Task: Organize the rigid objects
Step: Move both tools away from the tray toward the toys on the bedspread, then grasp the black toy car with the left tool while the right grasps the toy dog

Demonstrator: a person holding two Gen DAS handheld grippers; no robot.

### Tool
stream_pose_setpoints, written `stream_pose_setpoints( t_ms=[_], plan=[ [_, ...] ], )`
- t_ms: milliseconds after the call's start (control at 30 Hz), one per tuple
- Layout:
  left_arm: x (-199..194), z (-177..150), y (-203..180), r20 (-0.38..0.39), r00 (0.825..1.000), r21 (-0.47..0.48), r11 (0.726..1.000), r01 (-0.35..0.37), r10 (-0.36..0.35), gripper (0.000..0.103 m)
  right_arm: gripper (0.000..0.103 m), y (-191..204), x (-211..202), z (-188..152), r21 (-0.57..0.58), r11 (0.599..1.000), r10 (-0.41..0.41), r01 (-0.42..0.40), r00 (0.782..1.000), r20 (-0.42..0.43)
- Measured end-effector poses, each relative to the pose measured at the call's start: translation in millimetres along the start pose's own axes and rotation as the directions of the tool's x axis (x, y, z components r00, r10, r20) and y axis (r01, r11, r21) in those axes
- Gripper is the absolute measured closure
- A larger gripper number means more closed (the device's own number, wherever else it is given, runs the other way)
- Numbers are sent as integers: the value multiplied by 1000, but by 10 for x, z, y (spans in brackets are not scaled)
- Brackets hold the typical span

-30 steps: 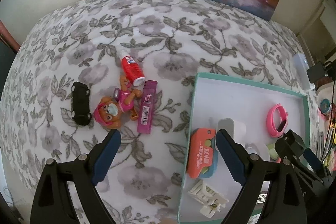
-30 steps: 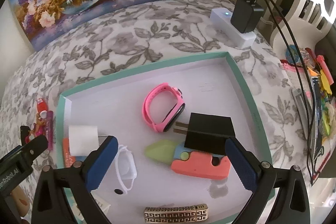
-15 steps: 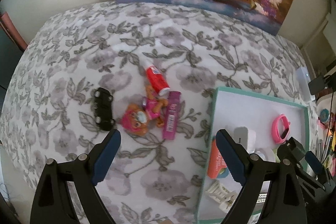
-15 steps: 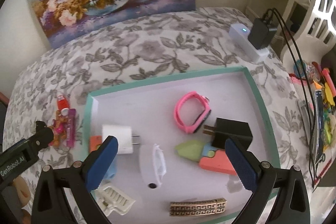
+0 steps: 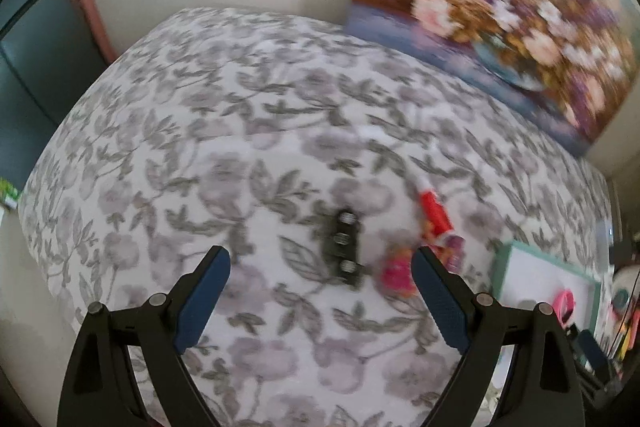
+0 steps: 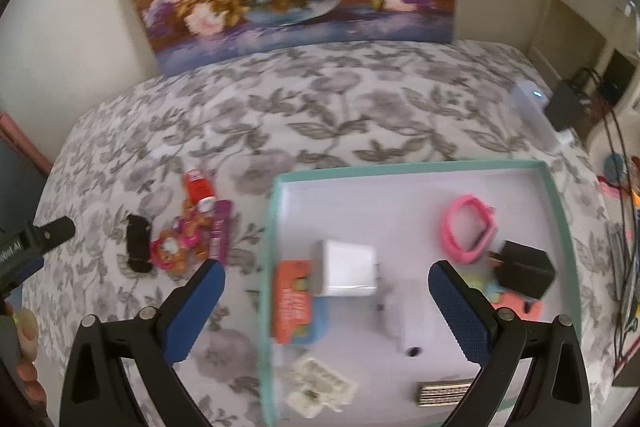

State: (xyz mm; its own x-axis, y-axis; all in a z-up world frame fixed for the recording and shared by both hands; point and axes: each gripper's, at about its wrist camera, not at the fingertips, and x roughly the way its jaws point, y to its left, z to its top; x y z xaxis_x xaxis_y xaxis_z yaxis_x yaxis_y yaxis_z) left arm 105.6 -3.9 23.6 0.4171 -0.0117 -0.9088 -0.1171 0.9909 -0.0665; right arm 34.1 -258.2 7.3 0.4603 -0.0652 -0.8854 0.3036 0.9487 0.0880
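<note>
Landmark: teal-rimmed tray [image 6: 276,247], lying on the floral cloth [image 6: 320,123]; every place below is given relative to it.

Sorted items: white charger cube [image 6: 348,269], orange case [image 6: 292,301], pink wristband [image 6: 468,229] and black plug adapter [image 6: 524,269] lie inside the tray, evidently the collecting place for the rigid objects.

Unsorted cluster: black toy car [image 5: 344,247], pup figurine [image 6: 176,247], red-capped bottle [image 6: 198,185] and purple tube [image 6: 220,231] lie together on the cloth, outside the tray's left wall. These are probably what is left to move.

Left gripper [image 5: 320,291]: jaws spread wide and empty, hovering over the cloth left of the tray. The toy car sits between the finger lines, the likely next pick, though motion blur makes the alignment uncertain.

Right gripper [image 6: 326,301]: jaws released, nothing held, poised over the tray's left wall with the charger cube showing between its fingers. It appears idle above the sorted side.

Tray orientation: its open face is up and its near-left wall is beside the cluster, which keeps the carry short.
</note>
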Motion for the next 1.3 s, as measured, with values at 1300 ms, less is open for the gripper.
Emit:
stream_pose_setpoints(
  t_ms=[1300],
  plan=[
    [1017, 134, 170, -202, 970, -52, 991, 125, -133, 12, 15, 1361, 1029, 22, -185, 973, 100, -137, 975, -196]
  ],
)
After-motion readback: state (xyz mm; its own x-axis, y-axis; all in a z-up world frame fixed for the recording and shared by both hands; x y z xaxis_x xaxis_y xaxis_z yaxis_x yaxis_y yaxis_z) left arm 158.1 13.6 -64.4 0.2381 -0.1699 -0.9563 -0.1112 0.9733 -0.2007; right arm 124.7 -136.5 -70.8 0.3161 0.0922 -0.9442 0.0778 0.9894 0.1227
